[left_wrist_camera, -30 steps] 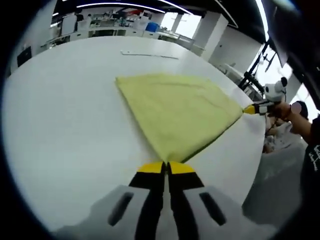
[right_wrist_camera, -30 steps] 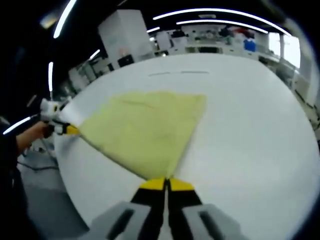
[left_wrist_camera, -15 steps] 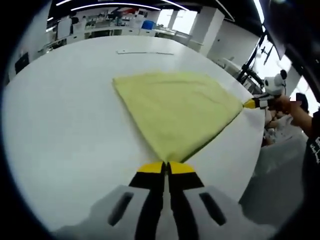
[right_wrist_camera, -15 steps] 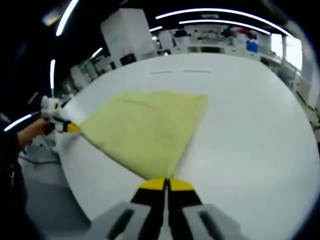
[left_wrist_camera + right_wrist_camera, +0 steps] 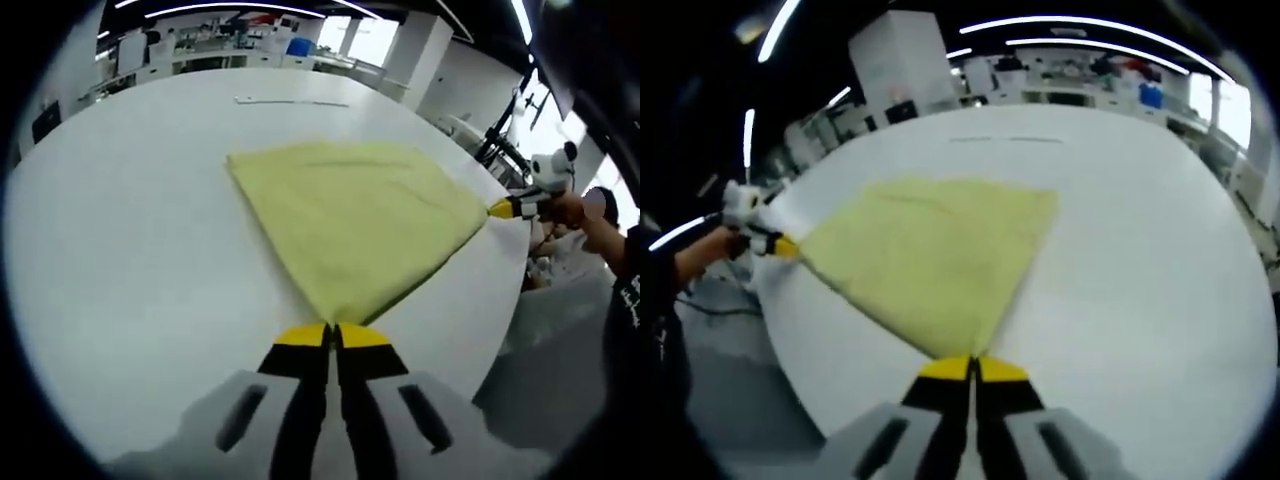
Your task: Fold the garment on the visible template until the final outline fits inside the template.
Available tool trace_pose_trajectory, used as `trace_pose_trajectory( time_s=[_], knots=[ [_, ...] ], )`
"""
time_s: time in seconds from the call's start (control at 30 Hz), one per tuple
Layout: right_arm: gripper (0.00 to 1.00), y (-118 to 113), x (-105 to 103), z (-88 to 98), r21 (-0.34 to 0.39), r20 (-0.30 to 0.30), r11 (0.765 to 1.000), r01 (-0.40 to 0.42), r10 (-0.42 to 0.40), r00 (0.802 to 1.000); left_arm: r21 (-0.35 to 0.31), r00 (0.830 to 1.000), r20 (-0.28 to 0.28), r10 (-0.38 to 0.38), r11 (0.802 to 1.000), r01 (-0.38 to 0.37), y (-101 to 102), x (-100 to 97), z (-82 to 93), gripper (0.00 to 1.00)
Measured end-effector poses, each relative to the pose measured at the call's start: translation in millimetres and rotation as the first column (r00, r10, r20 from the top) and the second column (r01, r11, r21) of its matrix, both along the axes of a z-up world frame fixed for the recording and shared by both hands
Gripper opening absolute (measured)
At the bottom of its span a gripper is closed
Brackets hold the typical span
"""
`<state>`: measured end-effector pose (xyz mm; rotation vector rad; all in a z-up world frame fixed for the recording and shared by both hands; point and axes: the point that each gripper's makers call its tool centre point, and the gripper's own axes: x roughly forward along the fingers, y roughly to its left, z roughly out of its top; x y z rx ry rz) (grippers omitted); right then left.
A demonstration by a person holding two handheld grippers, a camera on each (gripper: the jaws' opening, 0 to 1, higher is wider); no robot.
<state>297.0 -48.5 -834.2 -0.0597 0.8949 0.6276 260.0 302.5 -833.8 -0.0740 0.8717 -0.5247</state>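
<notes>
The left gripper [image 5: 334, 333] has its yellow-tipped jaws closed together on one near corner of the pale yellow garment [image 5: 355, 215]. The right gripper [image 5: 971, 368] pinches the other near corner in the same way. The cloth lies flat and smooth on the white table [image 5: 120, 230]. No writing is readable.

The corner of the yellow cloth [image 5: 355, 220] nearest the left gripper [image 5: 333, 335] disappeared between its closed fingers [image 5: 300, 335], and the same held at the right gripper [image 5: 971, 370]. The far line [image 5: 290, 101] marked on the white surface [image 5: 120, 250] was too thin and faint to read. Whether the cloth lay in one layer or several could not be told. Background shelves [image 5: 1070, 75] were blurred.
</notes>
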Motion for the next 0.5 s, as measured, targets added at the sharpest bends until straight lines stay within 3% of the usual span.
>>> trace_pose_trajectory(
  time_s=[0.37,0.5],
  knots=[
    [0.00,0.8,2.1,5.1,0.038,0.018,0.998,0.051,-0.052,0.998,-0.015,0.999,0.016,0.030,0.999,-0.030,-1.4,1.8,1.8,0.05],
    [0.12,0.9,7.5,8.3,0.050,0.035,0.996,0.076,-0.077,0.996,-0.018,0.999,0.026,0.043,0.999,-0.043,-1.4,4.7,2.8,0.13]
  ],
)
